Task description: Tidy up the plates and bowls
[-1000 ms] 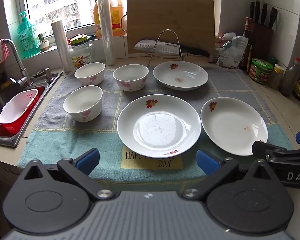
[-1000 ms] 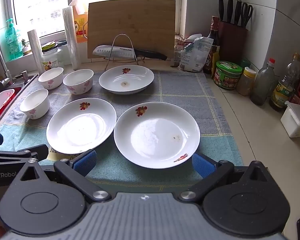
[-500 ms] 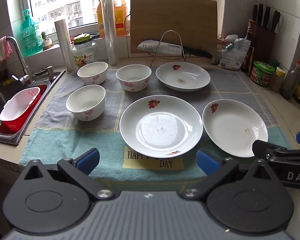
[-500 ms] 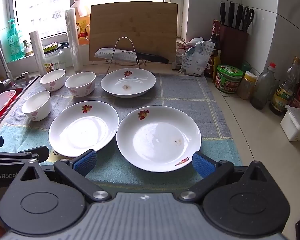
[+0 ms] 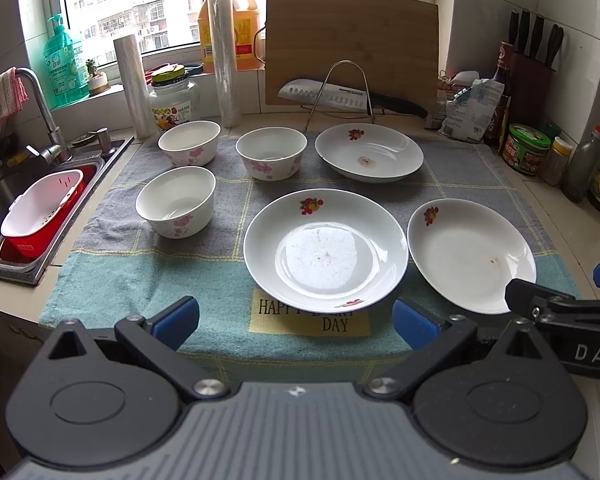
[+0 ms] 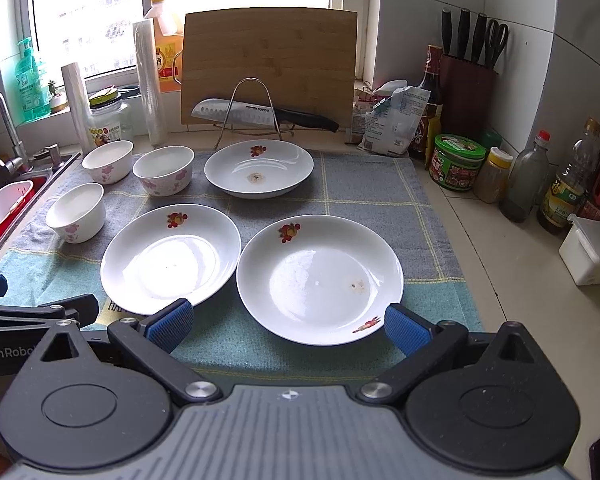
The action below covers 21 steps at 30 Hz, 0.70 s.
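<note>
Three white floral plates lie on a towel: a middle plate [image 5: 326, 250] [image 6: 171, 258], a right plate [image 5: 471, 254] [image 6: 320, 278] and a far plate [image 5: 369, 152] [image 6: 259, 168]. Three white floral bowls stand at the left: a near bowl [image 5: 175, 201] [image 6: 76, 212], a far-left bowl [image 5: 189, 142] [image 6: 107, 161] and a far-middle bowl [image 5: 271, 153] [image 6: 163, 170]. My left gripper [image 5: 296, 320] is open and empty before the middle plate. My right gripper [image 6: 288, 324] is open and empty, its fingers flanking the right plate's near rim.
A sink [image 5: 4, 216] with a red and white basket [image 5: 40, 208] lies at the left. A cutting board [image 5: 352, 46], a knife on a wire rack [image 5: 348, 98], wrap rolls and bottles line the back. Jars and bottles [image 6: 540, 184] and a white box [image 6: 592, 252] stand at the right.
Both views have tilted or shifted slightly: the dishes sit a little lower in frame and look a little nearer. Both grippers stay open and no dish has moved.
</note>
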Each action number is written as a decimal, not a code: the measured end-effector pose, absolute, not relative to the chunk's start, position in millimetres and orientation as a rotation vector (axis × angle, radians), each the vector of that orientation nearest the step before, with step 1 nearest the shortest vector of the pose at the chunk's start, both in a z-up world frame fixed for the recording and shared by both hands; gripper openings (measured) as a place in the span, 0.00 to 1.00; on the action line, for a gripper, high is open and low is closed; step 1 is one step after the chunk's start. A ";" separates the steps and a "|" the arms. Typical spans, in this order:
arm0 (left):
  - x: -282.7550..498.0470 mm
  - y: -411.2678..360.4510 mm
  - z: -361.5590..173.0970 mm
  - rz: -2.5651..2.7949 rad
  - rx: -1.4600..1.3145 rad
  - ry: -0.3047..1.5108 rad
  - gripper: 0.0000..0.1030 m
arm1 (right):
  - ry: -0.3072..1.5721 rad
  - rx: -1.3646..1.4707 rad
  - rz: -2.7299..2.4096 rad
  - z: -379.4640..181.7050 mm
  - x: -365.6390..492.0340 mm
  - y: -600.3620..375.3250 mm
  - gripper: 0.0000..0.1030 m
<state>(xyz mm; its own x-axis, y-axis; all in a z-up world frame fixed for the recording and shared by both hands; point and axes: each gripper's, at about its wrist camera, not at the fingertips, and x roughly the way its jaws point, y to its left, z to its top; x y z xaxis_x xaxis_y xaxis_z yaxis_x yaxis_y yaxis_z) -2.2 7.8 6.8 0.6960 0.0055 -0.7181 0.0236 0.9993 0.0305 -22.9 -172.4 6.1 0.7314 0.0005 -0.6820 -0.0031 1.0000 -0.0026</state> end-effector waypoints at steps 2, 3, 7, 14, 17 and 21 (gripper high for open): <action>-2.8 8.2 7.4 -0.009 0.037 0.797 0.99 | 0.746 -0.004 0.003 7.0 -23.6 -172.1 1.00; -2.8 8.3 7.4 -0.008 0.037 0.796 0.99 | 0.744 -0.005 0.003 7.3 -24.2 -172.0 1.00; -2.9 8.8 7.9 -0.007 0.035 0.796 0.99 | 0.739 -0.008 0.003 7.9 -25.8 -171.1 1.00; -4.2 9.3 8.0 -0.006 0.034 0.794 0.99 | 0.736 -0.008 0.003 8.1 -26.4 -170.8 1.00; -4.2 9.4 8.3 -0.005 0.032 0.795 0.99 | 0.736 -0.009 0.003 8.3 -26.8 -170.9 1.00; -4.2 9.8 8.6 -0.006 0.031 0.794 0.99 | 0.735 -0.009 0.003 8.5 -26.8 -170.9 1.00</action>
